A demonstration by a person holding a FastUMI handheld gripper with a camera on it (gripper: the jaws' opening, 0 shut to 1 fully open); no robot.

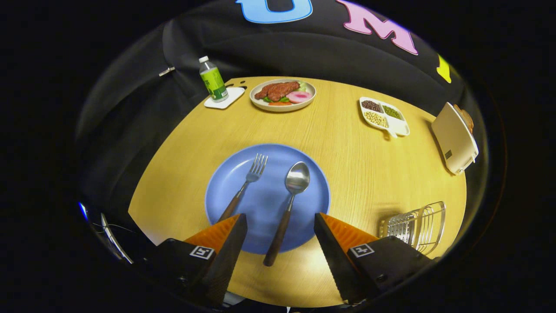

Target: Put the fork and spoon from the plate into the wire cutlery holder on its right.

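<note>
The gripper (280, 221) is being held wide open and empty over the blue plate (226, 191), where the spoon (289, 204) is lying between its 2 fingers, the fork (245, 187) left of it, the wire holder (417, 226) sitting right of the plate.

Shiny metal spoon (297, 178), wood-grain table (347, 143)

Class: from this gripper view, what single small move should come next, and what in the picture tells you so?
Probably lower the open gripper onto the spoon: its dark handle lies between the fingers, nothing is held, and both spoon and fork rest on the blue plate, wire cutlery holder to the right.
</note>
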